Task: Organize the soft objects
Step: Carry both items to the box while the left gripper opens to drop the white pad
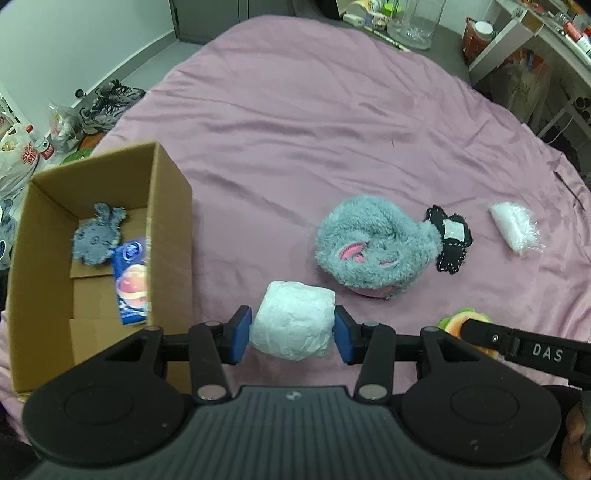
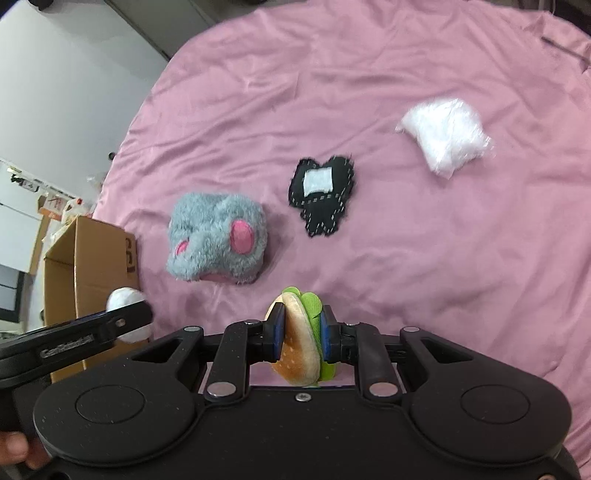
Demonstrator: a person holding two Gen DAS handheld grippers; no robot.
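My left gripper is shut on a white wrapped soft bundle, held above the pink sheet just right of the open cardboard box. The box holds a small grey plush and a blue packet. My right gripper is shut on a plush burger. A grey fluffy mouse plush, a black stitched plush and a white stuffing bag lie on the sheet.
The pink sheet covers a bed. The box also shows at the left of the right wrist view. Shoes and bags lie on the floor at left. Shelves and a glass jar stand beyond the far edge.
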